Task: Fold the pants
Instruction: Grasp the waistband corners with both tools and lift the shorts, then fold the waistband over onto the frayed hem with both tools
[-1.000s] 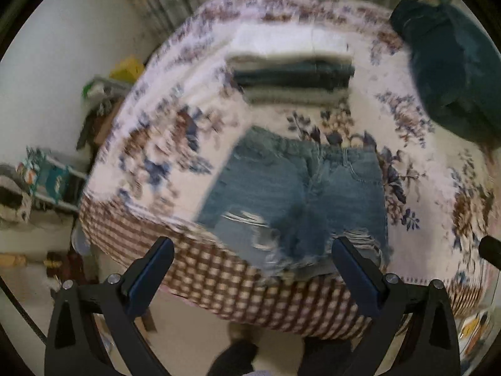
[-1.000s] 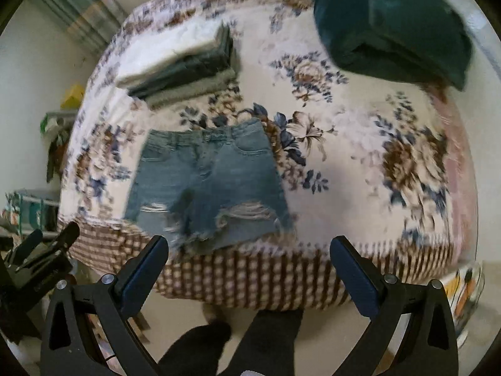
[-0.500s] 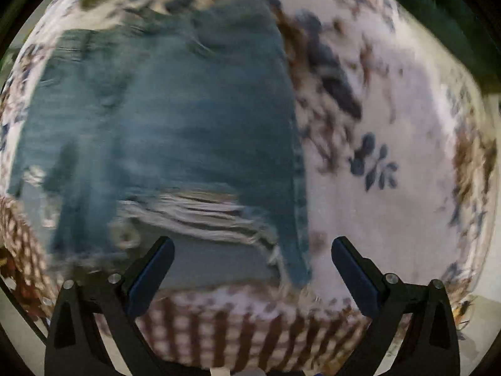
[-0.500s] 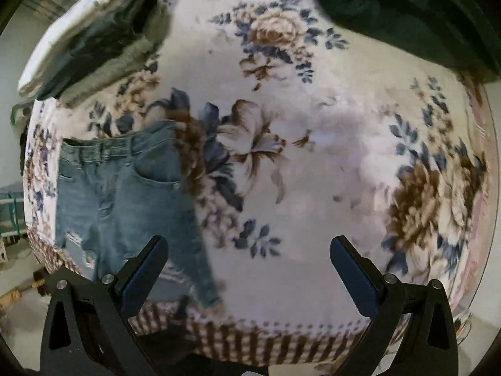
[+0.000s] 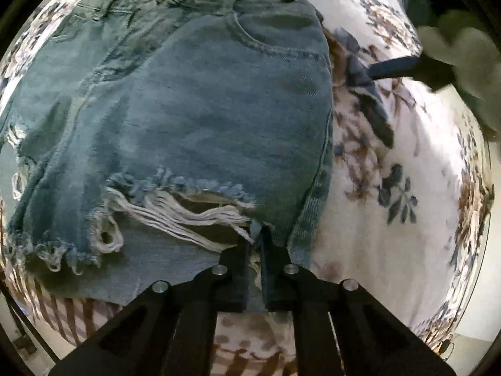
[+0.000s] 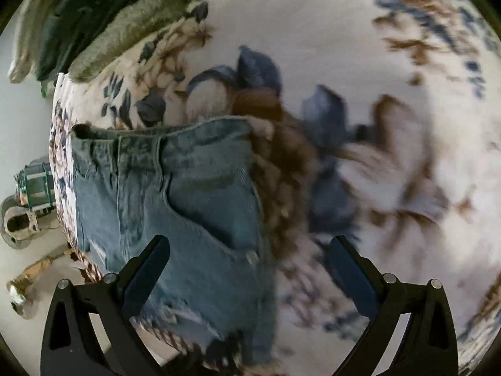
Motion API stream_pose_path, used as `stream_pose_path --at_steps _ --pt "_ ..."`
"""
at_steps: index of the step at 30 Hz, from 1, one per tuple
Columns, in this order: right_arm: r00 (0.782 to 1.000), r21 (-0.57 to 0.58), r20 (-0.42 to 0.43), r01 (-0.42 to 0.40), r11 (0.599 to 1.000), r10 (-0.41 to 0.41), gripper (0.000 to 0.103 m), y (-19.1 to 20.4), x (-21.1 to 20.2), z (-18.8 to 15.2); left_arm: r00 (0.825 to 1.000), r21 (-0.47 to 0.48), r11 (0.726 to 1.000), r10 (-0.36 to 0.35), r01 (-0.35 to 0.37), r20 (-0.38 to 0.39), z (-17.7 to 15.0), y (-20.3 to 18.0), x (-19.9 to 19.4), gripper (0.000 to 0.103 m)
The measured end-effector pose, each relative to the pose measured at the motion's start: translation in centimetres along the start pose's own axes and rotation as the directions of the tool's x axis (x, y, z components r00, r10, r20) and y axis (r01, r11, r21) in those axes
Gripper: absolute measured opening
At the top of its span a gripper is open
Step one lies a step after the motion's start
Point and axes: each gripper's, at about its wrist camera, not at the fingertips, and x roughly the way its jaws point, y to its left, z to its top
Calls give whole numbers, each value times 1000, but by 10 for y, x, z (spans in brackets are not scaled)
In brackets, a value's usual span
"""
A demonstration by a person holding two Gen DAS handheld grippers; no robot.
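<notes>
Blue denim shorts (image 5: 194,100) with frayed, ripped hems lie flat on a floral bedspread (image 5: 391,219). My left gripper (image 5: 257,238) is shut on the frayed hem of the right leg, near its outer corner. In the right wrist view the shorts (image 6: 188,206) fill the lower left. My right gripper (image 6: 250,250) is open, its jaws set either side of the waistband's right corner. Its fingers (image 5: 391,69) also show in the left wrist view at the upper right, held by a gloved hand.
A stack of folded clothes (image 6: 94,15) lies at the far side of the bed. The bed's checked edge (image 5: 78,313) runs just below the hem. Floor clutter (image 6: 28,194) shows past the left side of the bed.
Both grippers have moved in close to the shorts. My left gripper has closed on the right leg's hem. My right gripper has come down to the waistband corner, still open.
</notes>
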Motion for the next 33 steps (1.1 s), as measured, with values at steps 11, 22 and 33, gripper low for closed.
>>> stream_pose_path --at_steps 11,22,33 --pt "986 3 159 53 999 -53 10 50 -43 -23 987 -99 990 -91 104 132 4 103 -109 1" --pt "984 -173 178 60 983 -29 9 257 -81 -33 963 -323 937 -43 131 265 19 213 -167 1" --pt "950 -362 179 306 880 -257 9 431 45 30 963 -508 861 144 -9 227 40 361 -106 1"
